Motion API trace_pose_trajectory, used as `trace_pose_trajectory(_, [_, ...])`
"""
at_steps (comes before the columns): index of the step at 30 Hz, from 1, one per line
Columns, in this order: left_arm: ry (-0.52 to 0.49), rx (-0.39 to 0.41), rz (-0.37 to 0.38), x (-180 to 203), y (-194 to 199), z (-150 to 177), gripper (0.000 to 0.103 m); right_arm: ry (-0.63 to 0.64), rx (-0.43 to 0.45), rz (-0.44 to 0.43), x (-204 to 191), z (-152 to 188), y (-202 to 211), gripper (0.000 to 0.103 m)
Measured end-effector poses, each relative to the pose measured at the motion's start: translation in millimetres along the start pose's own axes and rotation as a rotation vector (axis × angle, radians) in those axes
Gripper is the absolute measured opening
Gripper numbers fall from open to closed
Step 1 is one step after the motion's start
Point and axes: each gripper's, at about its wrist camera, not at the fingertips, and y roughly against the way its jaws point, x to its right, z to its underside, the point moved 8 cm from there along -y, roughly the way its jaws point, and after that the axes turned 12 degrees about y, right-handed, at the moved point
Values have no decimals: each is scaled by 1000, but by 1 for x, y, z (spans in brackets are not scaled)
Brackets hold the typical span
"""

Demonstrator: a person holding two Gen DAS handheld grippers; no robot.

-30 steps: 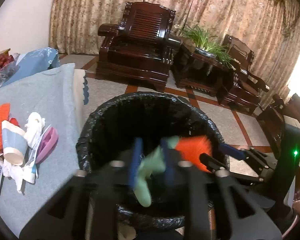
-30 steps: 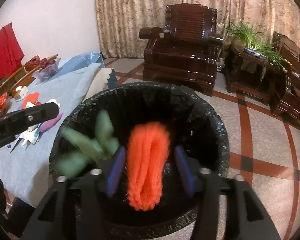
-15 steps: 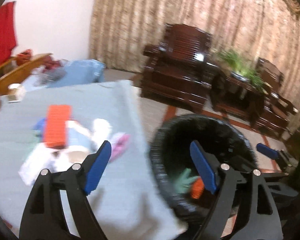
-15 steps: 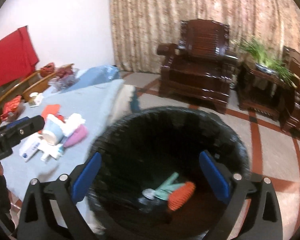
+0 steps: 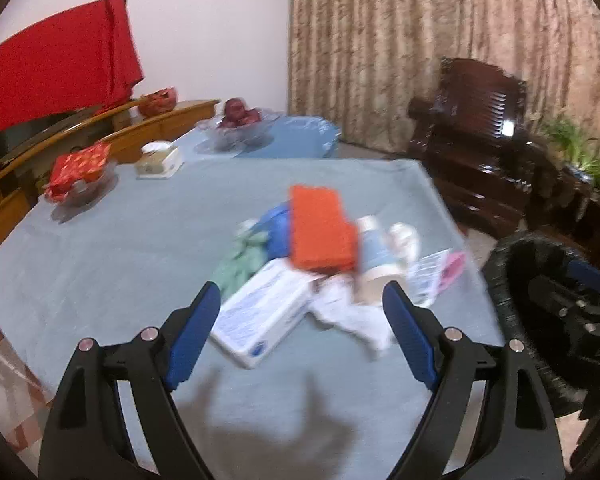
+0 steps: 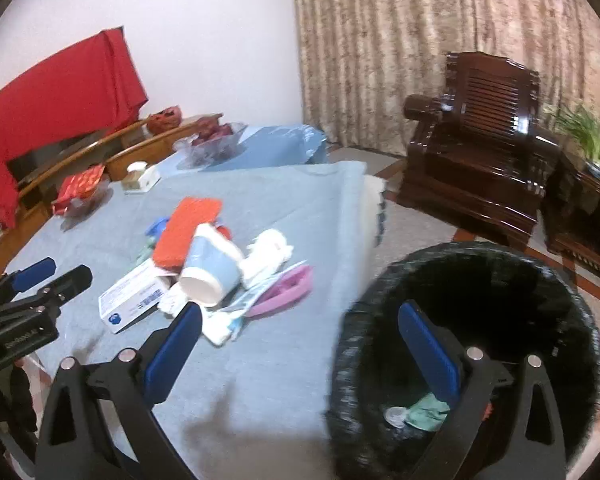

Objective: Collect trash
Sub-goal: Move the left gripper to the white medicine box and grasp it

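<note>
A pile of trash lies on the grey-blue tablecloth (image 5: 112,248): an orange sponge (image 5: 320,228), a blue paper cup (image 6: 210,268), a white box (image 5: 262,314), crumpled tissue (image 6: 266,254), a pink item (image 6: 282,294) and something green (image 5: 238,264). My left gripper (image 5: 302,334) is open and empty, just in front of the pile. My right gripper (image 6: 300,350) is open and empty, between the table edge and the black-lined trash bin (image 6: 472,264). Green and clear trash (image 6: 422,412) lies in the bin. The left gripper also shows in the right wrist view (image 6: 48,276).
Glass bowls with red items (image 5: 76,178), a tissue box (image 5: 158,162) and a fruit bowl (image 5: 238,126) stand at the table's far side. A dark wooden armchair (image 6: 480,156) and a plant (image 6: 588,136) stand beyond the bin. The bin also shows in the left wrist view (image 5: 512,304).
Both grippers opened and dropped the green item and the orange item into the bin. Both then swung left from the bin toward the table; the left one now faces the trash pile.
</note>
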Motion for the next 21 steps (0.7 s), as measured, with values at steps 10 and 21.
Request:
trace_pose_trajectory(10, [26, -82, -78, -68, -57, 25, 81, 53, -51, -29, -39, 9, -39, 96])
trace_pose_trajectory(21, [70, -188, 38, -57, -83, 49, 67, 87, -92, -5, -51, 12, -55, 95])
